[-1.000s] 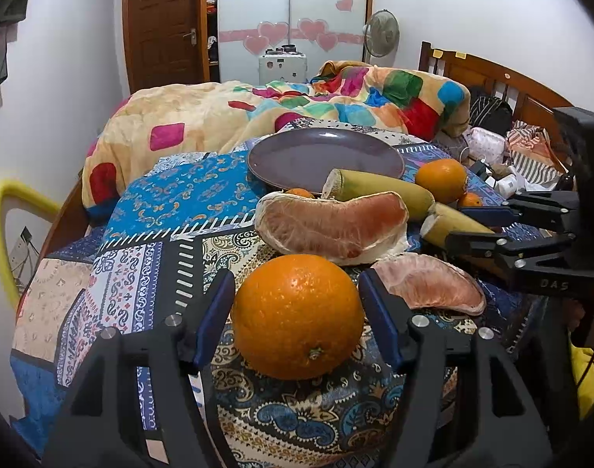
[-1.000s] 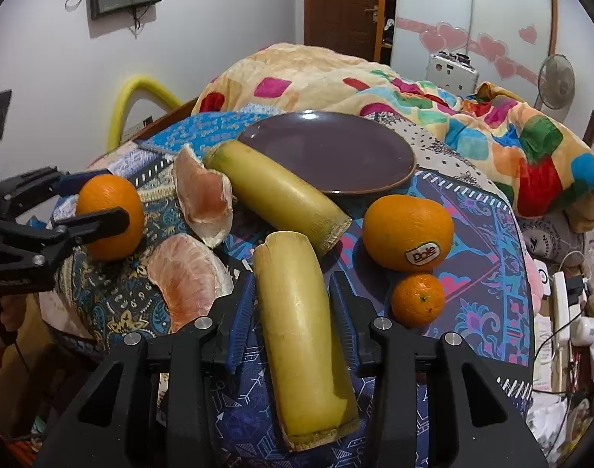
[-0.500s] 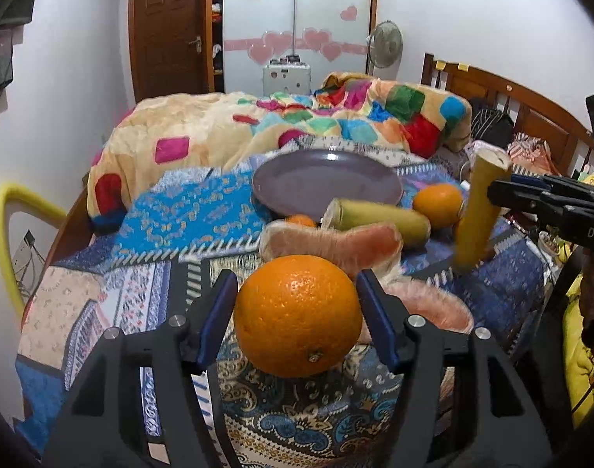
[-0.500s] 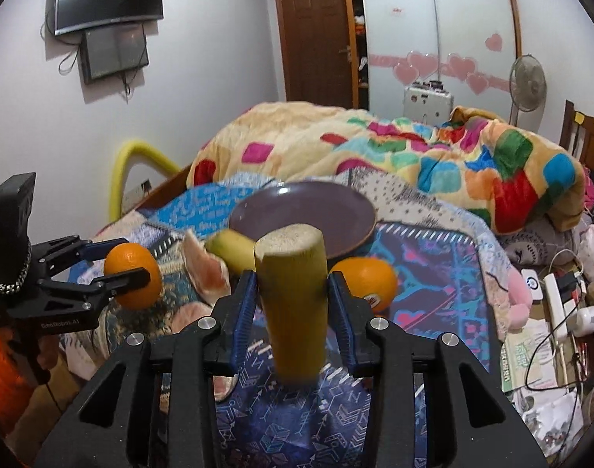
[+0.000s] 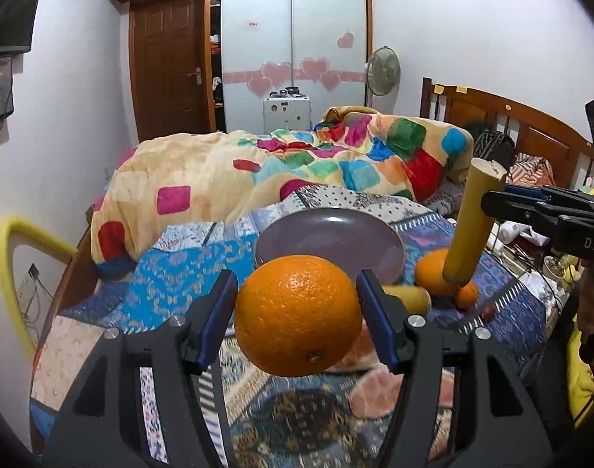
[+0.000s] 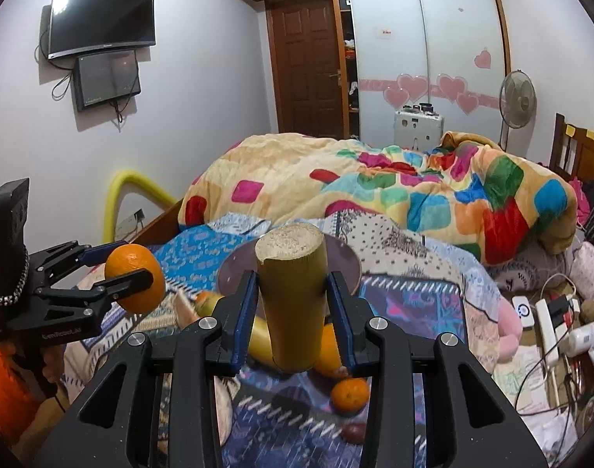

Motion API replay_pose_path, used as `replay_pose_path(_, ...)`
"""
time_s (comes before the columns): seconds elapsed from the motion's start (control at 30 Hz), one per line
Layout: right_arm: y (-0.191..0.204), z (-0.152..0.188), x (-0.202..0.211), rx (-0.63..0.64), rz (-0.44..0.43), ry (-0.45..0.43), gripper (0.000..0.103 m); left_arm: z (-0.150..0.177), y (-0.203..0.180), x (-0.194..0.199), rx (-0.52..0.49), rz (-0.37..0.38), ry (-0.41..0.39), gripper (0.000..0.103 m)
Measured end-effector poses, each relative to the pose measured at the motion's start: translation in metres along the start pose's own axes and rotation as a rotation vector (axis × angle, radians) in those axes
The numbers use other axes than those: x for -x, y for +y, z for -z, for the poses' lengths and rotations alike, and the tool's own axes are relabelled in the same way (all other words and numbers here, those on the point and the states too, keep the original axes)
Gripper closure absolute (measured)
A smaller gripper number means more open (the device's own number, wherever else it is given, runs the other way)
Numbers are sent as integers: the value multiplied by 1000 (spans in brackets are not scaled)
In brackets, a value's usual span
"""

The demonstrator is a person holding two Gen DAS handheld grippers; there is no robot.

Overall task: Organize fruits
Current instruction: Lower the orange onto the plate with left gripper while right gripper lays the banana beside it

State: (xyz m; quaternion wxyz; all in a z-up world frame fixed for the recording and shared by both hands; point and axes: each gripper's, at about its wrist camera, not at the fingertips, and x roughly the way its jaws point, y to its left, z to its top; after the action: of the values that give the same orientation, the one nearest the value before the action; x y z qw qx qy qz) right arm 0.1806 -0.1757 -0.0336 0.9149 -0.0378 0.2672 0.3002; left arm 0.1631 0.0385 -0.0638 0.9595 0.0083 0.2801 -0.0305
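My left gripper is shut on a large orange and holds it in the air above the patterned cloth; it also shows in the right wrist view. My right gripper is shut on a yellow-green cane piece, held upright above the fruits; the cane also shows in the left wrist view. A purple plate lies empty behind both. A second cane piece, an orange, a small tangerine and pomelo segments lie on the cloth.
A colourful quilt is heaped behind the plate. A wooden headboard stands at the right. Cables, a power strip and small items lie right of the cloth. A yellow foam arc is at the left.
Both grippers have risen with their fruit. The cane piece went from lying on the cloth to upright in the air. The orange has come off the cloth.
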Motion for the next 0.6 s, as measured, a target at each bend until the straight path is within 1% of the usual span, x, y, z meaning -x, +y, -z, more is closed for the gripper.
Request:
replay_pose_path(0.17, -5, -8, -12, -2, 9, 0, 70, -13, 7, -22, 9, -14, 9, 40)
replay_pose_path(0.37, -5, -14, -29, 9, 19, 16, 70, -21, 11, -47, 19, -34, 28, 40)
replay_pose_path(0.6, -9, -18, -58, 10, 27, 63, 70, -26, 15, -76, 16, -36, 66, 40)
